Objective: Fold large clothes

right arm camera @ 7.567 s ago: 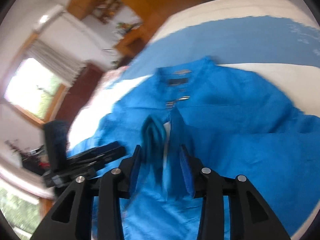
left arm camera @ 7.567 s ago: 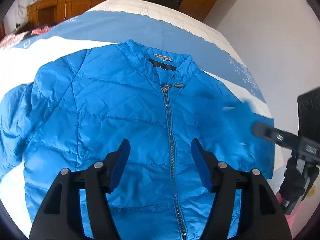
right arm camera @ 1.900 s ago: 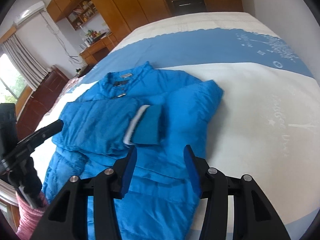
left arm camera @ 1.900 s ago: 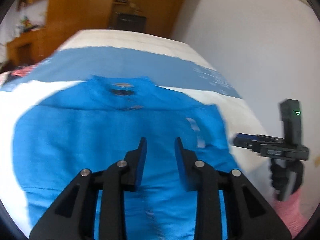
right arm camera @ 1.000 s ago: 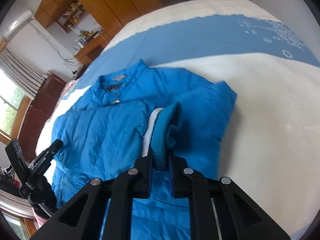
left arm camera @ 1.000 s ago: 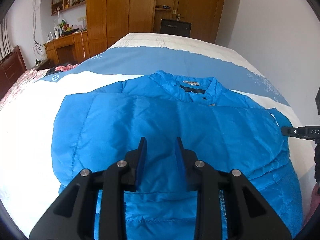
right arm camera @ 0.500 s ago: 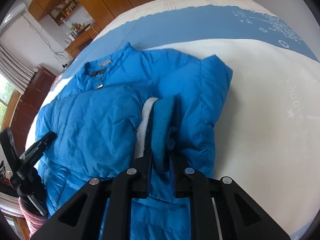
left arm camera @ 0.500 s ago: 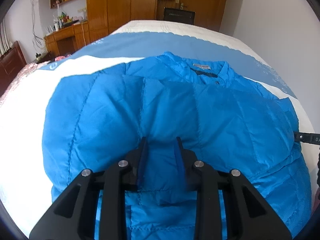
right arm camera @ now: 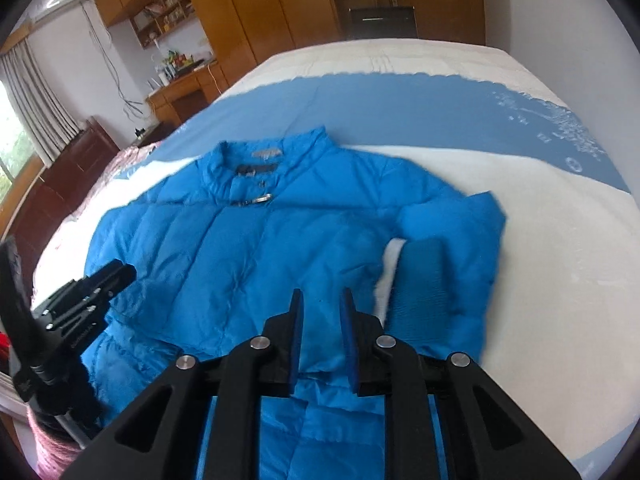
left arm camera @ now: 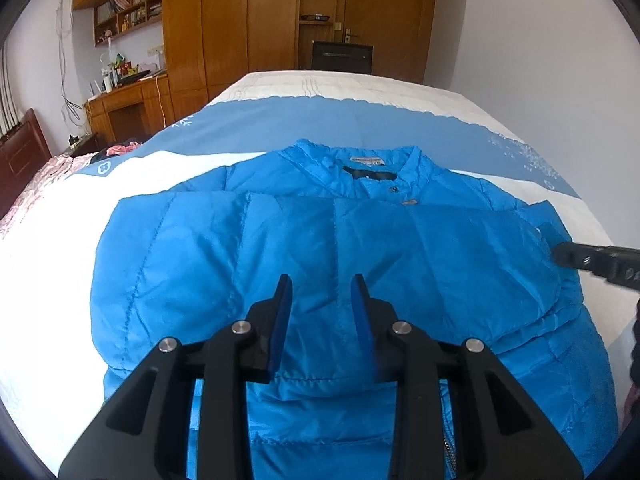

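Note:
A bright blue puffer jacket [left arm camera: 320, 248] lies flat on the bed, collar at the far side, both sleeves folded across its chest. It also shows in the right wrist view [right arm camera: 248, 248]. The ribbed cuff [right arm camera: 420, 280] of one sleeve lies on the jacket's right side. My left gripper [left arm camera: 322, 292] hovers open and empty over the folded sleeve. My right gripper [right arm camera: 322, 308] hovers slightly open and empty just left of the cuff. Each gripper shows at the edge of the other's view.
The bed [left arm camera: 60, 240] has a white and blue cover with a blue band [right arm camera: 400, 112] behind the jacket. A wooden wardrobe [left arm camera: 240, 20] and desk [left arm camera: 128, 104] stand at the far wall. A white wall runs along the bed's right side.
My right gripper has let go of the cuff, which now lies flat, and moved left. My left gripper has released the folded sleeve and pulled up and back.

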`<state>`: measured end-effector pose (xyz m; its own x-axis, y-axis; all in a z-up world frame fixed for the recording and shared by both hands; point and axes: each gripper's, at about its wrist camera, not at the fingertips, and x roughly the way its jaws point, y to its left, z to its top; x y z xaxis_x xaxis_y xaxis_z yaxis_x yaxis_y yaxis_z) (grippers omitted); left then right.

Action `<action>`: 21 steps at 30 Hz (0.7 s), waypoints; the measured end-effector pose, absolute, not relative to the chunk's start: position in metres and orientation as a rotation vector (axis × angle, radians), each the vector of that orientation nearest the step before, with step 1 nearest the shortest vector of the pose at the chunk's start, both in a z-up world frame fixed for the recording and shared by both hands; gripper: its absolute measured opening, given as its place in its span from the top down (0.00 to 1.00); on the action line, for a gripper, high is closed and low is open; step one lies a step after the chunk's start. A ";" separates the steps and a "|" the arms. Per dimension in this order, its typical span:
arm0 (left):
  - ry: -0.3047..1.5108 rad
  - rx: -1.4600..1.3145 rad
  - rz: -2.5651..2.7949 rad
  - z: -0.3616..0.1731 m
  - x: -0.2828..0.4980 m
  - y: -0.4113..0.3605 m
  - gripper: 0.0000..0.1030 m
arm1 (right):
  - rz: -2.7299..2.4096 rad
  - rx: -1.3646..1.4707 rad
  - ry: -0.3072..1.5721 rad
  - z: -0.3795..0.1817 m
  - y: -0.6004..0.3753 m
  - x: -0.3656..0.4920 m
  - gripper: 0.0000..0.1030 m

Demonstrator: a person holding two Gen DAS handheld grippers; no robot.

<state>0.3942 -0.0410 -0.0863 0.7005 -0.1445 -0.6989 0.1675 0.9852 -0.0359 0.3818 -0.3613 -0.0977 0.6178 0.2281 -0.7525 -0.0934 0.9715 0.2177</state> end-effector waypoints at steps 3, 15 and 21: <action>0.796 0.037 -0.170 -0.093 0.399 -0.042 0.71 | 0.167 0.129 0.900 -0.111 -0.355 0.385 0.81; 0.850 0.095 -0.162 -0.119 0.404 -0.047 0.70 | 0.149 0.026 0.880 -0.145 -0.337 0.383 0.87; 0.815 0.100 -0.144 -0.114 0.397 -0.047 0.71 | 0.170 0.080 0.876 -0.137 -0.345 0.381 0.86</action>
<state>0.3974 -0.0471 -0.1141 0.6766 -0.0898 -0.7309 0.1667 0.9855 0.0332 0.3806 -0.3446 -0.1369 0.6280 0.1808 -0.7569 -0.1154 0.9835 0.1392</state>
